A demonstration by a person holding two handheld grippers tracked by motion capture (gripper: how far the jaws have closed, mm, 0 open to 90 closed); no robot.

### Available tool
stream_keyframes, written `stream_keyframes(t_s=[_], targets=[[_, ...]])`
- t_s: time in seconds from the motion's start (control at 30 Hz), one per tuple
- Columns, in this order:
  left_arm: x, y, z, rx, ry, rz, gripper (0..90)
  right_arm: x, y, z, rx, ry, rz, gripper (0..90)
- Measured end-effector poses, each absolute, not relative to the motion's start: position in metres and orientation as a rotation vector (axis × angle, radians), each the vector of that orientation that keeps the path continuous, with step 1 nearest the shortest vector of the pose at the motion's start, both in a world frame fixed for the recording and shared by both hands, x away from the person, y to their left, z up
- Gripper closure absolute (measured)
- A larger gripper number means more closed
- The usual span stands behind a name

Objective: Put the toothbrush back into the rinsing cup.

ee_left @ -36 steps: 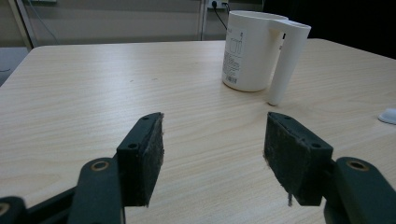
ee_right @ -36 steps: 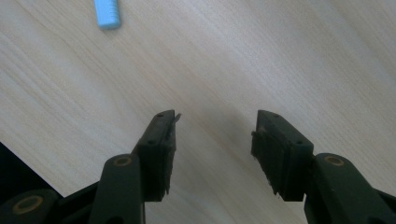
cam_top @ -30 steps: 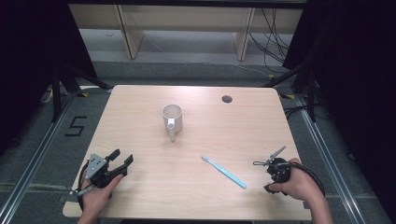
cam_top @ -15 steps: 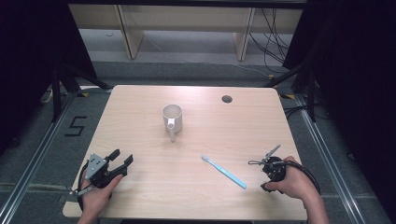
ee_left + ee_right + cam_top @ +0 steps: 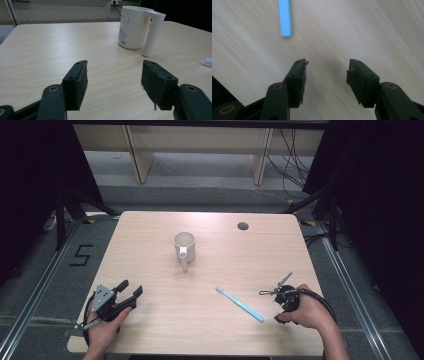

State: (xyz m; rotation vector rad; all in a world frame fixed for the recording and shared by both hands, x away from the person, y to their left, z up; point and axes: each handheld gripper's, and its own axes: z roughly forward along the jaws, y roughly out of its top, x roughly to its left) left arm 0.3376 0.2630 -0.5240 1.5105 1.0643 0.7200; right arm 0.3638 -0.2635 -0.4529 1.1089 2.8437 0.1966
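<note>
Here, one toothbrush (image 5: 240,297), one mug (image 5: 183,246), two spread claws.

place: lab recording bay | evidence: lone light-wood table (image 5: 150,270) with a cable hole (image 5: 243,226), standing on grey carpet between metal floor rails (image 5: 35,290) | black curtains (image 5: 30,180) on both sides | floor marked "5" (image 5: 81,255) | loose cables (image 5: 292,160) by bare wooden shelving (image 5: 200,140)

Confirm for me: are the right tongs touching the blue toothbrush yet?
Apart. In the right gripper view, bare table lies between the open right tongs and the end of the blue toothbrush; the high view shows the same gap.
</note>
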Motion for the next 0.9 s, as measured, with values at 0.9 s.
stream_keyframes(t_s=[0.9], targets=[[0.336, 0.262, -0.523, 1.517, 1.076, 0.714, 37.5, 0.379, -0.237, -0.449, 0.970, 2.905, 0.158, 50.4]])
